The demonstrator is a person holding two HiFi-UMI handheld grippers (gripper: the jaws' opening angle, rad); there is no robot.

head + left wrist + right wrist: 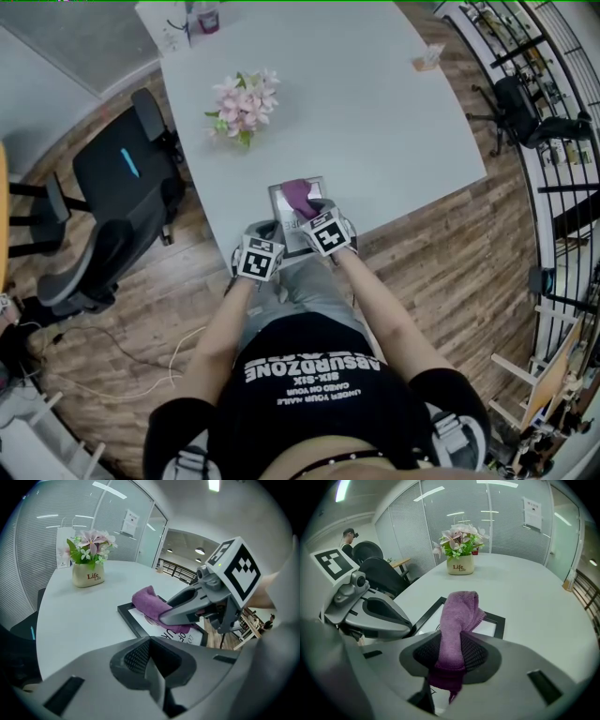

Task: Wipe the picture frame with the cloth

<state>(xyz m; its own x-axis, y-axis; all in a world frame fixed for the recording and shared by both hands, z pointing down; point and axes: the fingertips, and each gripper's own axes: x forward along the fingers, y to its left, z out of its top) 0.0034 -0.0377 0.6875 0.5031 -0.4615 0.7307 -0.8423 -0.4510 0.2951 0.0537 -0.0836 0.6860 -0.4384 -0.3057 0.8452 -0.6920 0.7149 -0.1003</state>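
The right gripper [449, 667] has its fingers pinched on the purple cloth [459, 616]. The cloth rises from between them in a folded hump and drapes forward onto the picture frame [499, 620]. The frame lies flat on the white table [525, 588], under and just beyond those fingertips, at the edge nearest the person. The left gripper [151, 665] has its fingers pressed together with nothing between them. It sits just left of the right fingers, by the frame's left side; whether it touches the frame I cannot tell.

Well beyond both pairs of fingers stands a flower pot [460, 564] with pink blooms, and only bare tabletop lies between it and the frame. Off the table, to the left of the left fingers, is a black office chair [122, 206].

In the right gripper view that gripper's own body covers the frame's near part. The print inside the frame shows only scraps of lettering (the cloth and fingers cover the rest). In the head view the marker cubes hide both sets of fingertips.

Only the left gripper view shows a white paper bag [64, 545] behind the pot. Only the right gripper view shows a person [348, 534] far off behind the chair. The head view alone shows a small object [428, 58] at the table's far right edge and cables [141, 366] on the wooden floor.
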